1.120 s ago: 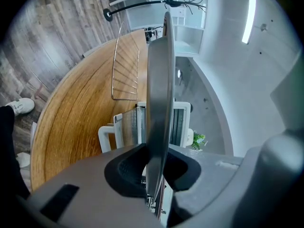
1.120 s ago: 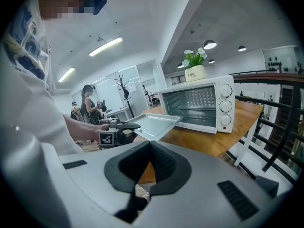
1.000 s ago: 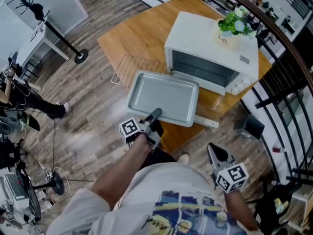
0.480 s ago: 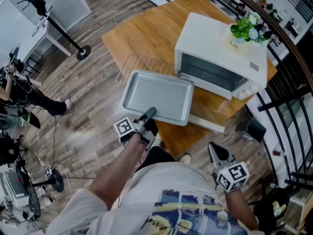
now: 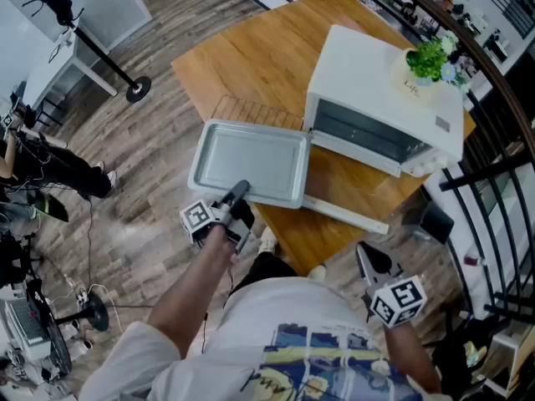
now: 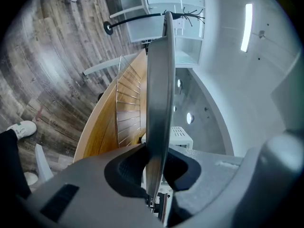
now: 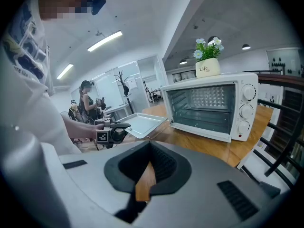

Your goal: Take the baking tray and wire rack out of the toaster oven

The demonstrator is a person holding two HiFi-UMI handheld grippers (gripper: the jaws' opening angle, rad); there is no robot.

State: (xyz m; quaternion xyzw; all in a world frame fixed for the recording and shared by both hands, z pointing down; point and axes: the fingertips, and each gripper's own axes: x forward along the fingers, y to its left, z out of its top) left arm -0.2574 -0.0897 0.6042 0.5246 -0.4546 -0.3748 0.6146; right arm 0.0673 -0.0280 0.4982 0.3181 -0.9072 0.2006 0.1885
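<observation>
Head view: left tongs (image 5: 240,190) pinch flat metal baking tray (image 5: 251,159); right tongs (image 5: 361,254) pressed together, empty.

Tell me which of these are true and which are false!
1. The left gripper is clamped on the rim of the baking tray. True.
2. The baking tray is inside the toaster oven. False: it is outside, held up beside the oven.
3. A potted plant stands on top of the toaster oven. True.
4. The right gripper holds the wire rack. False: nothing is between its jaws, and the rack lies on the table, partly hidden by the tray.
5. The oven door is closed. False: it hangs open.
</observation>
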